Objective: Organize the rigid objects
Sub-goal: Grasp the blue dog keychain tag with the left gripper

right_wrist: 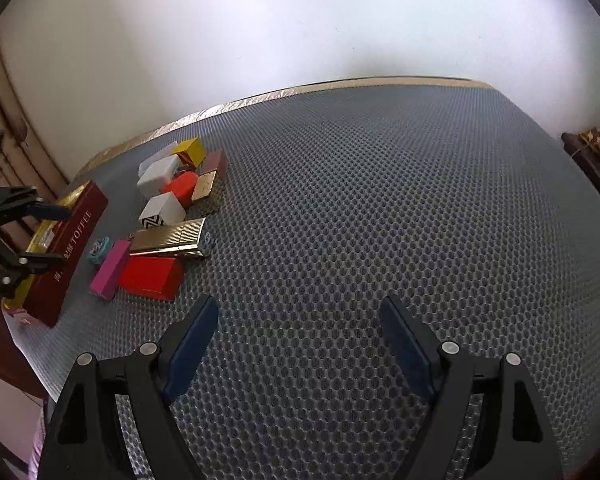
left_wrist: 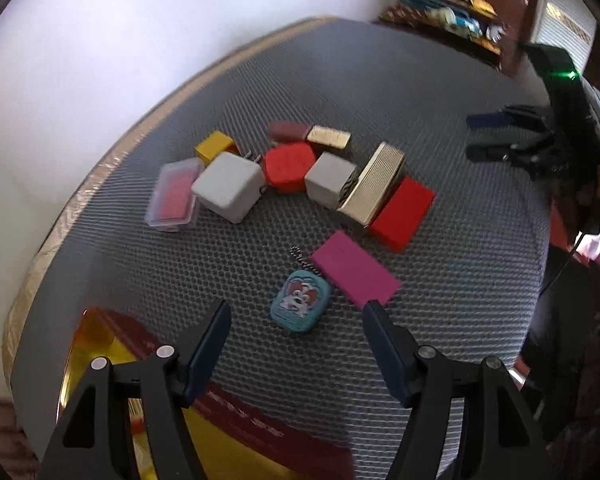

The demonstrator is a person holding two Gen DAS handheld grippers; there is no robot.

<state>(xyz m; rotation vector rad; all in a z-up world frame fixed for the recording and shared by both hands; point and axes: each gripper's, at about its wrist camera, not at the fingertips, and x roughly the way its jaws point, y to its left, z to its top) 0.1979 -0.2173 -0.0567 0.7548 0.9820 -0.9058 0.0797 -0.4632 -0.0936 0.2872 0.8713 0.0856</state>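
Several small rigid objects lie clustered on a grey honeycomb mat: a teal dog-print tag, a magenta block, a red box, a ribbed gold box, two white cubes, a red hexagon box, a yellow box and a clear case. My left gripper is open and empty, just above the tag. My right gripper is open and empty over bare mat, right of the red box. It also shows in the left wrist view.
A red and gold toffee tin lies at the mat's left edge, under my left gripper; it shows in the left wrist view. A white wall stands behind the mat. A cluttered shelf is at the far right.
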